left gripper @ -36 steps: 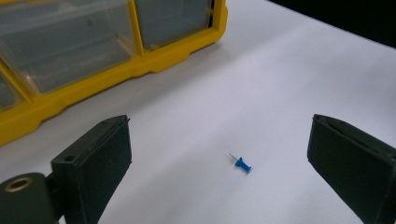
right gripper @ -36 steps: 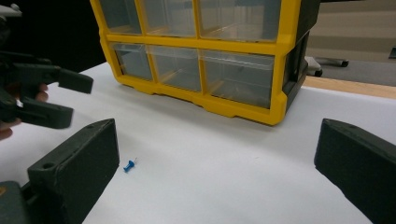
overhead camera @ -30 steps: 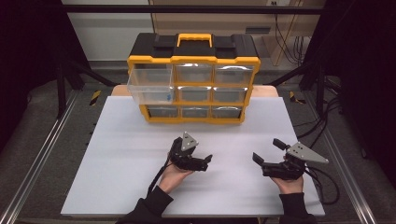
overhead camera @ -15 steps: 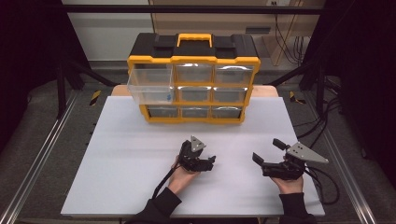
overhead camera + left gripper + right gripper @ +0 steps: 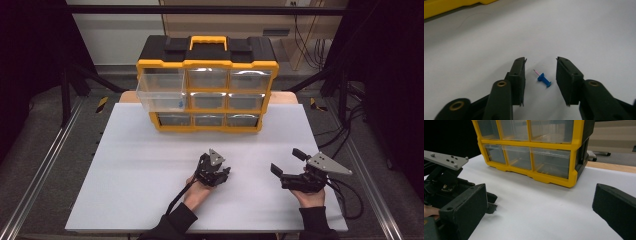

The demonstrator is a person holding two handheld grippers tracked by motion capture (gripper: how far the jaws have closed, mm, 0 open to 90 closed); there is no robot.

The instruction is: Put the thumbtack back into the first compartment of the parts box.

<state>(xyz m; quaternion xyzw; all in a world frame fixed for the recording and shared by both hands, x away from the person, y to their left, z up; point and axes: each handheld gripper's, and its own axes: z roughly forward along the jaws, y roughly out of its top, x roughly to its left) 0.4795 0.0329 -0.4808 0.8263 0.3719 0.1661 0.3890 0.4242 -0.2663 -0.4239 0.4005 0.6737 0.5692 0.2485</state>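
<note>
Closing around a blue pushpin (image 5: 544, 80), the left gripper (image 5: 541, 75) stood low over the white table (image 5: 140, 170), a short way in front of the yellow organizer (image 5: 207, 87). Its jaws had just been closing and were at a narrowed setting; in the left gripper view the pushpin lay on its side between them, pin tip pointing away toward the organizer, with a visible gap to each pad, so no grip had yet been made. In the high view the left gripper (image 5: 214, 170) pointed down at the sheet near its middle, and the pin itself was too small to make out there. The right gripper (image 5: 287, 172) rested level on the table to the right, well apart from the pin, jaws spread wide and empty. The upper-left drawer (image 5: 161, 90) of the organizer stood pulled out, with a small blue item inside it. The step in hand was judged to be the pick-up of the pushpin. The next move called for the jaws to close fully on the plastic head, kept centred so the pin would not roll or tip out, followed by a straight lift; the open drawer was the likely destination.
</note>
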